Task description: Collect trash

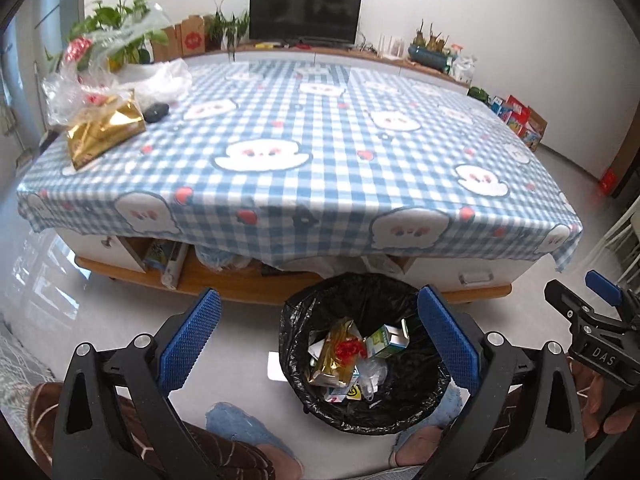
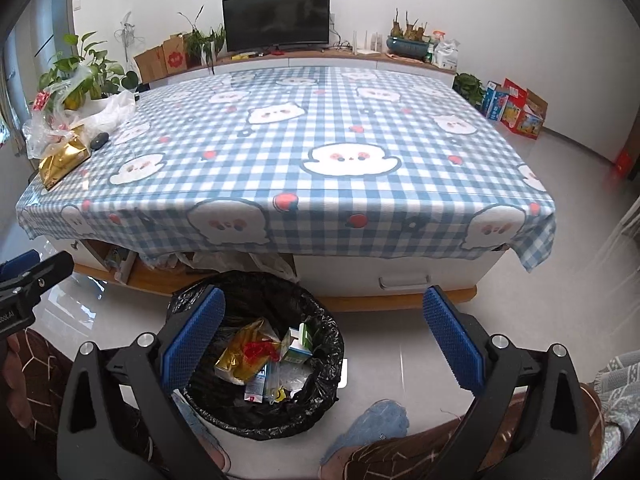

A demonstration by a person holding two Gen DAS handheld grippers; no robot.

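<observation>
A bin lined with a black bag stands on the floor in front of the table; it also shows in the right wrist view. Inside lie a gold wrapper, a green-and-white carton and other scraps. My left gripper is open and empty above the bin's left side. My right gripper is open and empty to the right of the bin. A gold packet and clear plastic bags lie at the table's far left corner, with a small black object beside them.
The table wears a blue checked cloth with cartoon faces. Behind it stand a TV, potted plants and cardboard boxes. Coloured boxes sit on the floor at right. My slippered feet are beside the bin.
</observation>
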